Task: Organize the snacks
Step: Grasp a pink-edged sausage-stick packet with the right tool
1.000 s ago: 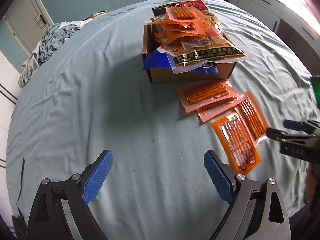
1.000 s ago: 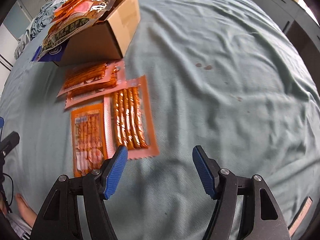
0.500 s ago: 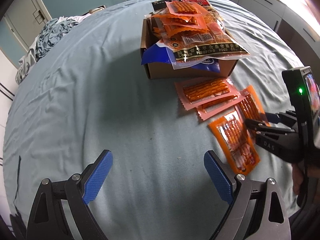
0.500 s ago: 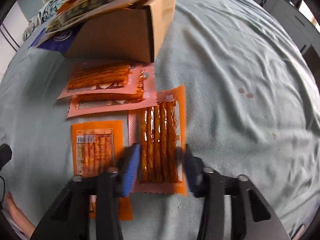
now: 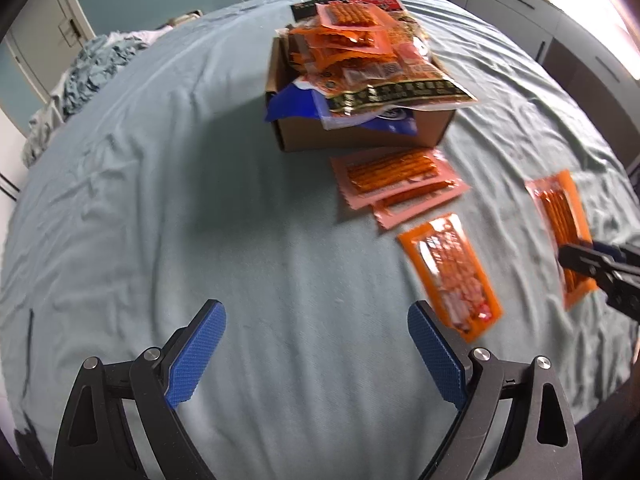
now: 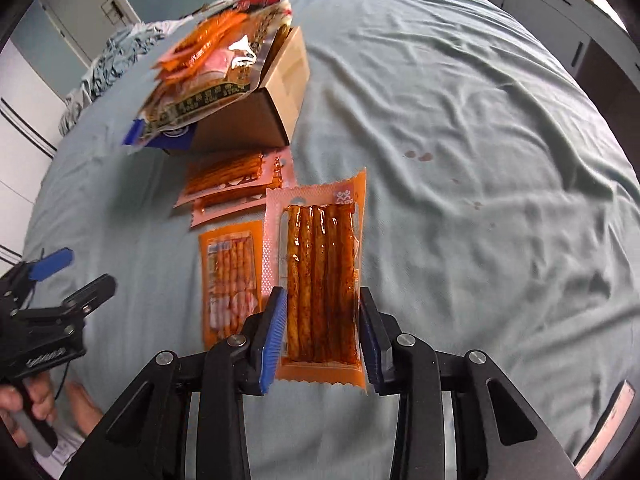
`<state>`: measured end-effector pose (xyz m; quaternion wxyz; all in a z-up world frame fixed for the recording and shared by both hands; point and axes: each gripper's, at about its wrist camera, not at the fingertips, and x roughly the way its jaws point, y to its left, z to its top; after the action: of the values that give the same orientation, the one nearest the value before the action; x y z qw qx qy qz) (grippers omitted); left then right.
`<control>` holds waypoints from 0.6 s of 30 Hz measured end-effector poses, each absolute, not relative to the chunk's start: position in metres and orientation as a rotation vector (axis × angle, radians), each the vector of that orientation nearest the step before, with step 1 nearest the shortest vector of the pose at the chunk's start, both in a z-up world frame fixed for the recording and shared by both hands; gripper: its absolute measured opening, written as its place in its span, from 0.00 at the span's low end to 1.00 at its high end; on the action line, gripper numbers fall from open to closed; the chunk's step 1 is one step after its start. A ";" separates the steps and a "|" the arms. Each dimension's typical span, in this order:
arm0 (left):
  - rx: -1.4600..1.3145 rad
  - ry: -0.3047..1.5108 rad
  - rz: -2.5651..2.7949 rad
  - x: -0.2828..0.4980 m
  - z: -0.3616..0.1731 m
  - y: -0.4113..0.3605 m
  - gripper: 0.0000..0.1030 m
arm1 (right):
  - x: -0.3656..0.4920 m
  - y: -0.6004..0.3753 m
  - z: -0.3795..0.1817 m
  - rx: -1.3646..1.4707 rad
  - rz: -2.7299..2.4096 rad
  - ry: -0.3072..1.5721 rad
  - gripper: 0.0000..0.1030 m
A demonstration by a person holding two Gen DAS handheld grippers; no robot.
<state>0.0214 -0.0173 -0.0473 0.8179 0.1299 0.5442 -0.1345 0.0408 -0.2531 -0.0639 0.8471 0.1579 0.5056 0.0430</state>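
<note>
The right tongs [image 6: 322,334] are clenched on 1 orange snack packet [image 6: 320,280] of 4 reddish sticks, both blue pads [image 6: 274,336] pressing its long edges; the packet appears raised off the light blue bed sheet [image 6: 480,160]. The left tongs [image 5: 316,356] stand released, wide apart, over bare sheet with nothing between them. Near the middle of the bed sits a cardboard box [image 5: 360,136] heaped above its rim with snack bags [image 5: 380,68]. Just in front of the box lie 2 overlapping pink packets [image 5: 396,184], and beside them 1 orange packet [image 5: 452,276] flat on the sheet. Crumpled bedding [image 5: 88,76] lies at the far edge.
</note>
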 end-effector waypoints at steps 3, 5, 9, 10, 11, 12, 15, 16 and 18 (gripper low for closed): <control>0.216 1.210 -0.361 0.019 -0.051 -0.024 0.91 | 0.024 -0.267 -0.054 0.386 0.090 1.039 0.32; 0.141 1.258 -0.398 0.018 -0.055 -0.028 0.91 | 0.016 -0.279 -0.050 0.413 0.073 1.025 0.32; 0.045 1.318 -0.398 0.019 -0.065 -0.038 0.91 | 0.014 -0.280 -0.050 0.443 0.057 1.028 0.32; 0.067 1.309 -0.384 0.019 -0.066 -0.043 0.91 | 0.018 -0.280 -0.052 0.446 0.056 1.032 0.32; 0.102 1.296 -0.372 0.020 -0.067 -0.050 0.91 | 0.023 -0.278 -0.054 0.447 0.054 1.036 0.32; 0.123 1.291 -0.367 0.021 -0.069 -0.054 0.91 | 0.026 -0.278 -0.057 0.446 0.049 1.040 0.32; 0.114 1.317 -0.370 0.026 -0.080 -0.070 0.92 | 0.033 -0.277 -0.062 0.446 0.035 1.055 0.32; 0.101 1.347 -0.368 0.028 -0.089 -0.079 0.92 | 0.034 -0.278 -0.064 0.449 0.031 1.060 0.32; 0.115 1.381 -0.366 0.032 -0.103 -0.092 0.92 | 0.039 -0.280 -0.068 0.457 0.017 1.068 0.32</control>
<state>0.0322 -0.0917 -0.1035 0.7542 0.0528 0.6327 -0.1675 0.0388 -0.2795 -0.0680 0.8360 0.2158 0.5045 0.0081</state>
